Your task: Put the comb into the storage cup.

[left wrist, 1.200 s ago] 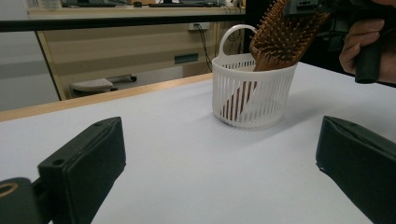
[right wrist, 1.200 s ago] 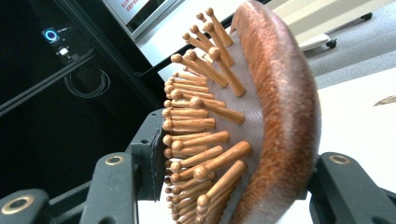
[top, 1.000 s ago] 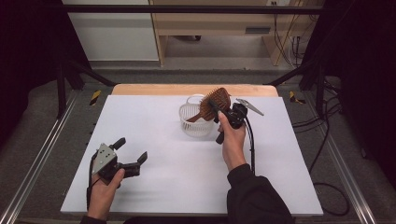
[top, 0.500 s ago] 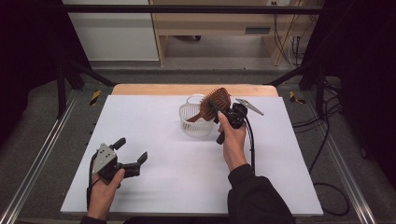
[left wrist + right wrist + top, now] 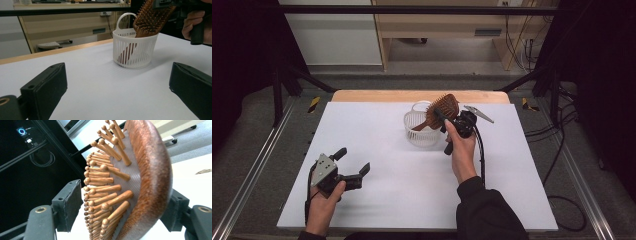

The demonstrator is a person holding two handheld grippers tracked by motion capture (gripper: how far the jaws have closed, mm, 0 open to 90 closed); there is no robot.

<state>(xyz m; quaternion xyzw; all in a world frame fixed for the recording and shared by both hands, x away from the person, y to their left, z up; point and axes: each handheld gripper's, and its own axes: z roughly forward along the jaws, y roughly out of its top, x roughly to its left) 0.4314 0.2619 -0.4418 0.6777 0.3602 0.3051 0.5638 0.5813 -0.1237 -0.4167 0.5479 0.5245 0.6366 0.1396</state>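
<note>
A brown wooden hairbrush (image 5: pixel 443 107) stands tilted in a small white slatted basket (image 5: pixel 419 131) at the far middle of the white table, handle down and head up. My right gripper (image 5: pixel 447 116) is shut on the brush head (image 5: pixel 147 170), with one jaw against the bristle tips and the other on its back. Near the front left my left gripper (image 5: pixel 354 159) rests low over the table, open and holding nothing. The left gripper view looks across at the basket (image 5: pixel 140 52) and the brush (image 5: pixel 150 20).
The white table sheet (image 5: pixel 387 130) ends at a wooden strip (image 5: pixel 412 96) along the far edge. Metal frame rails (image 5: pixel 257 165) run along both sides. Cables (image 5: pixel 562 150) lie on the floor to the right.
</note>
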